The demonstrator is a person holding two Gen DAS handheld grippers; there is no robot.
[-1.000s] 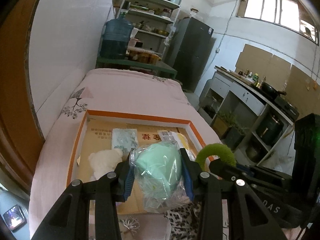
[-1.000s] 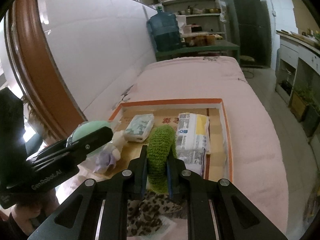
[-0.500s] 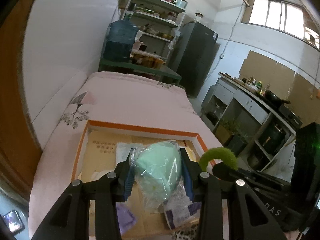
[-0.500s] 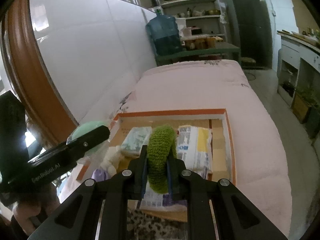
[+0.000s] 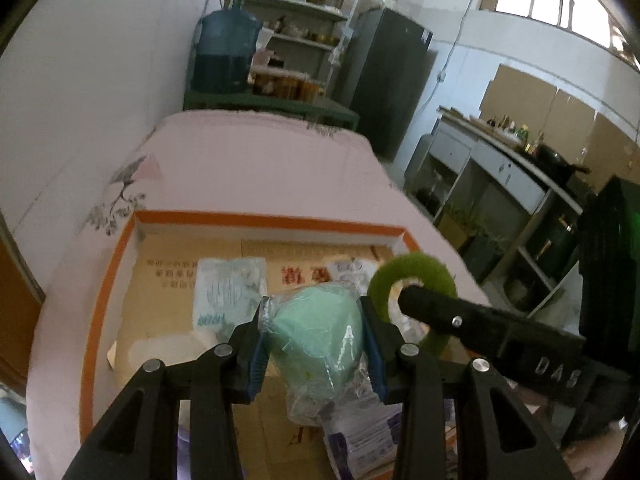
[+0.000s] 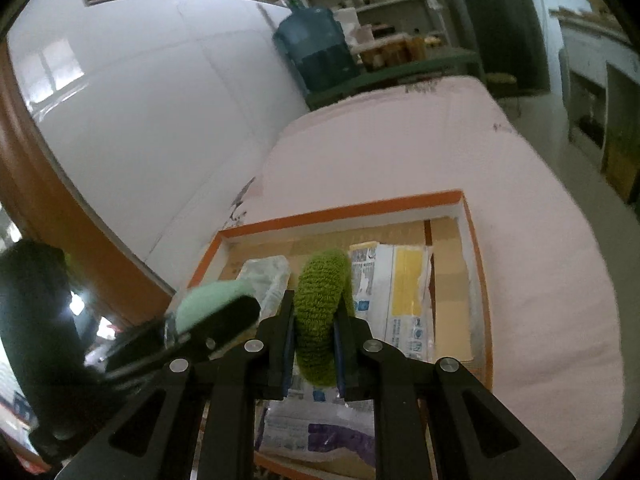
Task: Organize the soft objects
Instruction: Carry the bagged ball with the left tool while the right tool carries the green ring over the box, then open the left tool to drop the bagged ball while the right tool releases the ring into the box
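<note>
A bagged mint sponge (image 5: 316, 328) is clamped in the left gripper (image 5: 316, 344), held part-open, above the tray (image 5: 256, 220). A green scrunchie (image 6: 322, 316) is pinched by the right gripper (image 6: 314, 344), nearly closed. Tissue packs (image 6: 396, 296) are lying in the orange-rimmed tray.

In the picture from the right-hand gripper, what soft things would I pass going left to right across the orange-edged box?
Pale green bagged item held by the left gripper → clear tissue pack → green fuzzy ring in the right gripper → white-and-yellow packet.
</note>
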